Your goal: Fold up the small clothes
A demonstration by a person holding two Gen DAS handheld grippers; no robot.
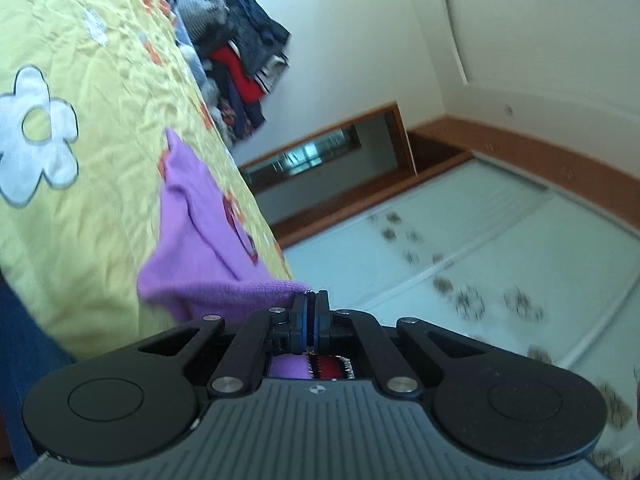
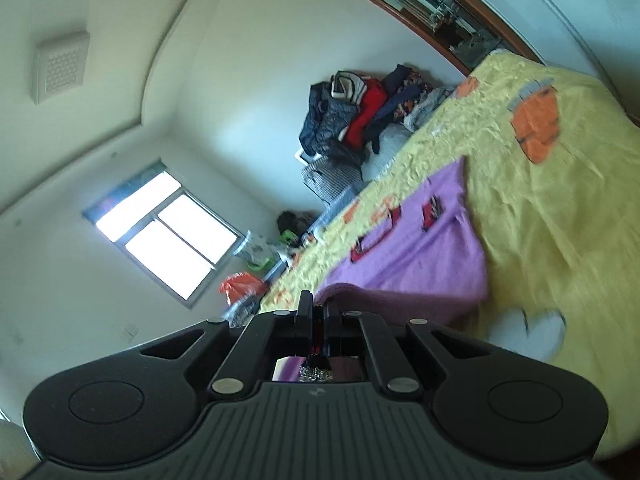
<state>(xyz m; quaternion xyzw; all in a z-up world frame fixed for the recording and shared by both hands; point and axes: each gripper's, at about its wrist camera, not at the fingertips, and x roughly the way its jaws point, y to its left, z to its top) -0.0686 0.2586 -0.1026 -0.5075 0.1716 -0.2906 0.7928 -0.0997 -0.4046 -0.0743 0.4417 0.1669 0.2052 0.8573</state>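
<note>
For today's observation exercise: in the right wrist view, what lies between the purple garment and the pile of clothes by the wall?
Only the yellow bedspread, wrinkled, with orange patches, runs from the purple garment to the pile of clothes, seen in the right wrist view.

Purple knit garment (image 1: 200, 232) with red-and-black patches — spread on yellow flowered bedcover (image 1: 100, 100), near edge lifted off it, bunched.

Bed (image 1: 100, 208) under my tongs: yellow flowered cover, purple garment (image 1: 200, 216) spread on it, heap of dark and red clothes (image 2: 360, 120) at far end.
</note>
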